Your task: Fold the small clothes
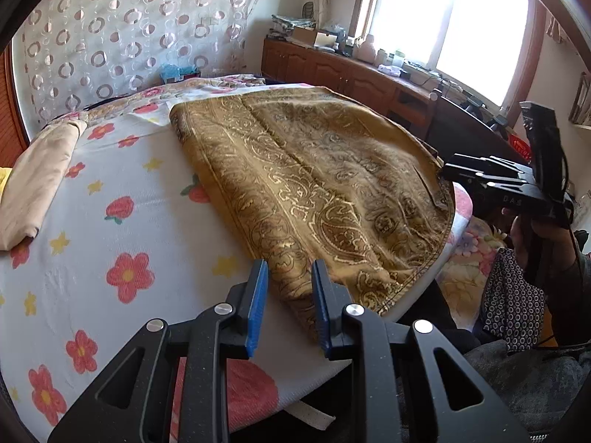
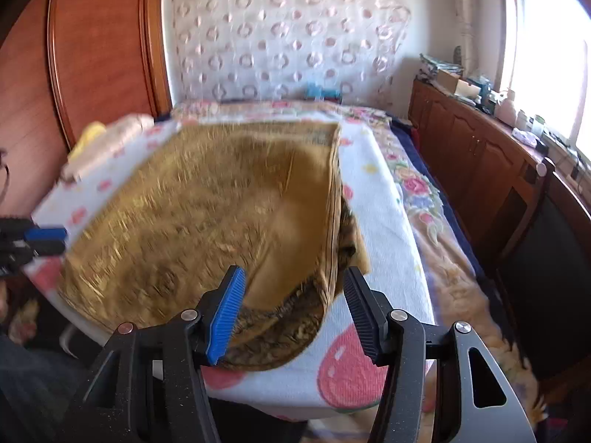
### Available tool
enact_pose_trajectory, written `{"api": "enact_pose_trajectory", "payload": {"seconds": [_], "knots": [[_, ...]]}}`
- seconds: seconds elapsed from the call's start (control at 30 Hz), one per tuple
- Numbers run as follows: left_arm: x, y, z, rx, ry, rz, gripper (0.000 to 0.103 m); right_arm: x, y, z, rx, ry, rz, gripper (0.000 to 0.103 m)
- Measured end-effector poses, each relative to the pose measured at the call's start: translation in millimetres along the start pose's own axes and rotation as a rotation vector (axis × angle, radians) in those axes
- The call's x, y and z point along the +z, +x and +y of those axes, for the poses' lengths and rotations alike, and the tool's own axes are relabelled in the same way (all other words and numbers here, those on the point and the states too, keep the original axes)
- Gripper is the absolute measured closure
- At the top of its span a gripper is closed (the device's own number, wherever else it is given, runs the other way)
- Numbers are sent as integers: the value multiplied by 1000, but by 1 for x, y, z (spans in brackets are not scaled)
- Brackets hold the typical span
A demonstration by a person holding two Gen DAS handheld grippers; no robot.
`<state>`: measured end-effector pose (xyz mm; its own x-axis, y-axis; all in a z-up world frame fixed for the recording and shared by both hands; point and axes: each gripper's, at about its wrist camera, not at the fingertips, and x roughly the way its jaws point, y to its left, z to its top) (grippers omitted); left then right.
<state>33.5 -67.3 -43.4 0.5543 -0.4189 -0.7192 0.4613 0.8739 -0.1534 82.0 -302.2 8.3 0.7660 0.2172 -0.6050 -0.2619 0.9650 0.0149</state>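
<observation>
Blue-padded jaws of the left gripper [image 1: 289, 304] are seen parted, a narrow gap between them, nothing gripped; they hover at the near corner of the gold paisley garment [image 1: 314, 192]. The right gripper [image 2: 293, 313] is held wide open over the garment's near hem, and nothing is clasped by it either. The garment is spread flat on a flower-printed board [image 1: 110, 221], one side folded over in the blurred right wrist view. A folded beige cloth [image 1: 37, 184] is laid at the board's far left. Beyond, a wooden cabinet [image 1: 332, 70] is lined under a bright window [image 1: 461, 22].
</observation>
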Motion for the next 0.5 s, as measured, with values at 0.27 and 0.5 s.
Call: {"api": "enact_pose_trajectory", "payload": {"seconds": [0.27,0.5], "knots": [[-5,24,10,-20,-28,66,78,-15,28,-8,-42,17,90,42],[-12,29,8,-53,-17,98,73,-27,35,-15,36,60,141,42]]}}
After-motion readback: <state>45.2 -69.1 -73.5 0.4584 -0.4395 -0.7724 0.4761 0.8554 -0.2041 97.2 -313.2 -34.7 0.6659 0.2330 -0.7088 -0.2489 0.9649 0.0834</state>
